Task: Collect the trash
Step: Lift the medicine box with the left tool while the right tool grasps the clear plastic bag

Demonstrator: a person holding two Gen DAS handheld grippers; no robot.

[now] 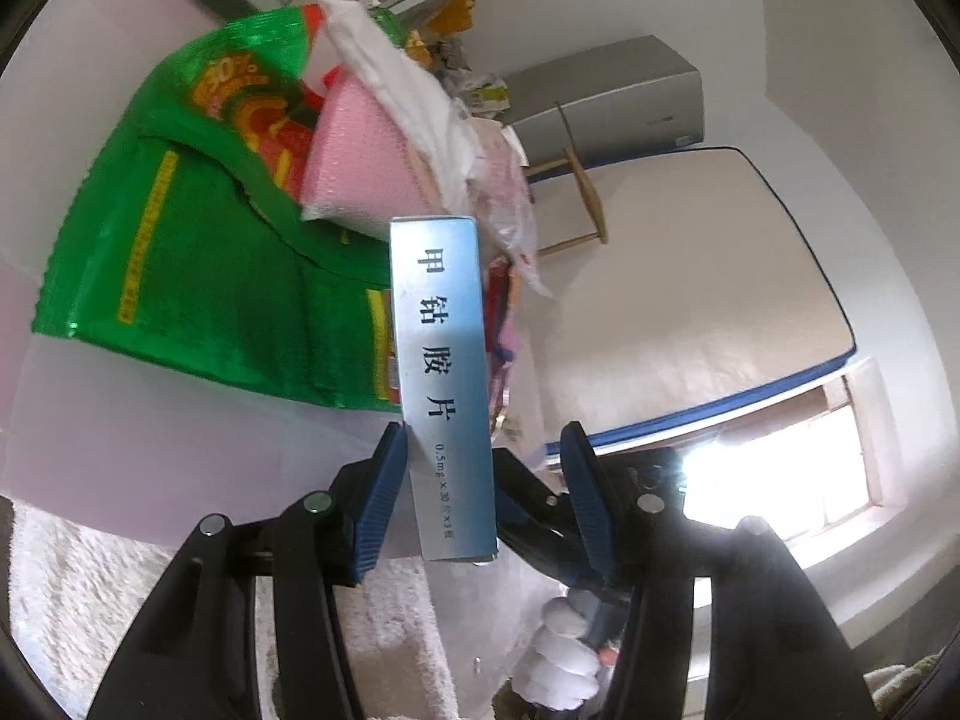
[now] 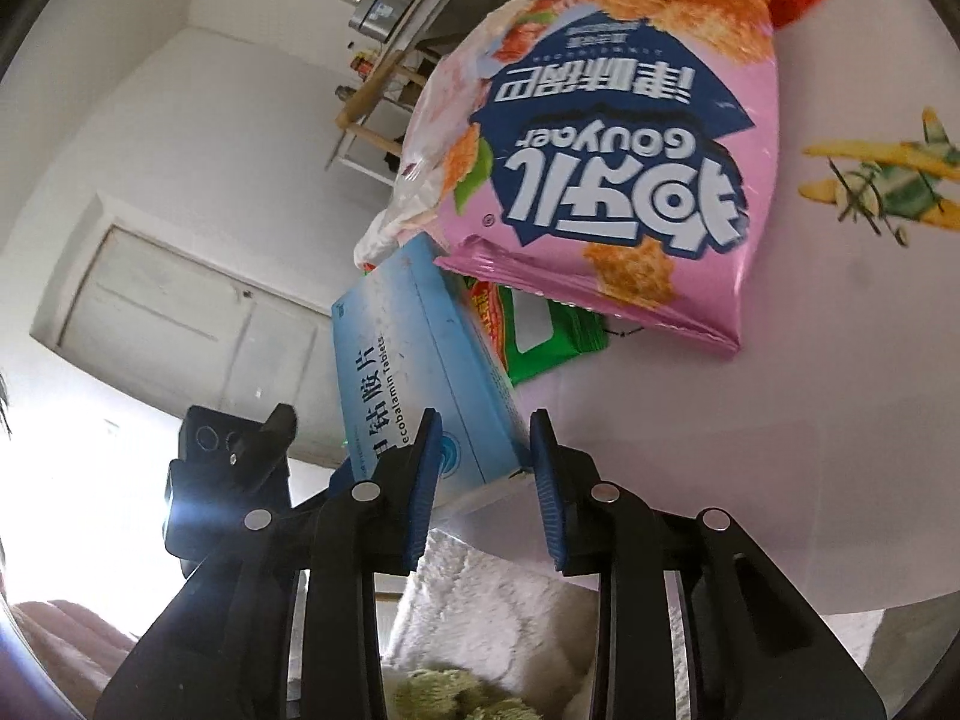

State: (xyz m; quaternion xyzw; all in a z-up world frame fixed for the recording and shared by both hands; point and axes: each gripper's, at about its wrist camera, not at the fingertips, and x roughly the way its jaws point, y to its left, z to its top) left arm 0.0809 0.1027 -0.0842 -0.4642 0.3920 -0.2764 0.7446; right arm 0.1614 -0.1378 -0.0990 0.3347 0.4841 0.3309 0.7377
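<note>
medicine box at counter edge, beside pink snack bag | right hand-held gripper clamped on box end | left hand-held gripper apart, only one pad touching | advice: lift straight, keep box level, avoid dragging bag

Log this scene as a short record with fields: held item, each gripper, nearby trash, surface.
held item: light blue cardboard medicine box
right gripper: shut on the box's near end
left gripper: box between its fingers, grip unclear
nearby trash: pink foil snack bag; green plastic bag stuffed with packaging
surface: white table
</note>
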